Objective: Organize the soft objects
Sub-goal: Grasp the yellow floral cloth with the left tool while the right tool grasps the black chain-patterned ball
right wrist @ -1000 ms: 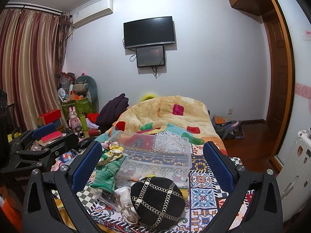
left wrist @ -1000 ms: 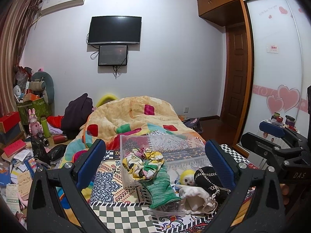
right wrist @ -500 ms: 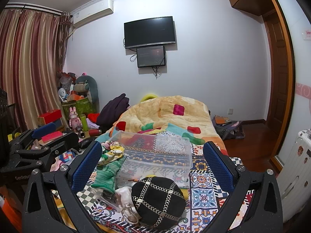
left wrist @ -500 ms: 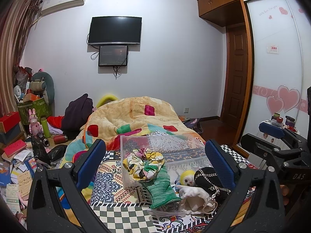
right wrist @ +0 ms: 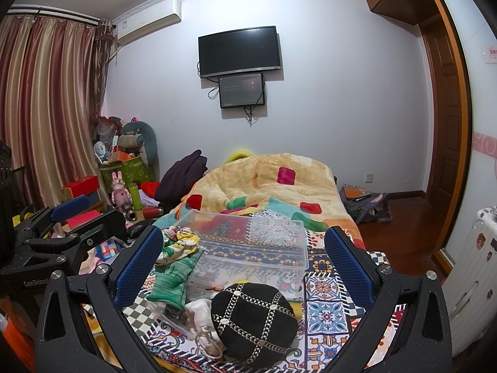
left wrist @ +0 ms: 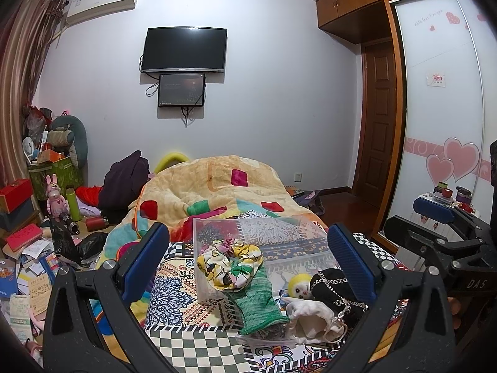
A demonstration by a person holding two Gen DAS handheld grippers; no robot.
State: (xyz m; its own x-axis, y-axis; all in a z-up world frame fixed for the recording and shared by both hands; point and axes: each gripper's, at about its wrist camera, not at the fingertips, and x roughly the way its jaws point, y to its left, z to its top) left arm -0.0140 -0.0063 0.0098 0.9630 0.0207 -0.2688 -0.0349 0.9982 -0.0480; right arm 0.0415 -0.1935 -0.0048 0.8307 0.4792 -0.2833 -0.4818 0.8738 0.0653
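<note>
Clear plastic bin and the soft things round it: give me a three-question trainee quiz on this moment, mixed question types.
1. True or false: the left tongs are shut on the green knitted glove.
2. Which item lies nearest the right wrist camera? A) black chain-trimmed pouch B) floral scrunchie C) clear plastic bin
3. Fill in: the scrunchie is draped over the bin's ____.

Key
1. False: both the left and the right tongs stand open, holding nothing.
2. A
3. Rim, at its corner.

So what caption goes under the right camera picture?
Open right gripper over a black chain-trimmed hat, green glove and clear bin.
</note>
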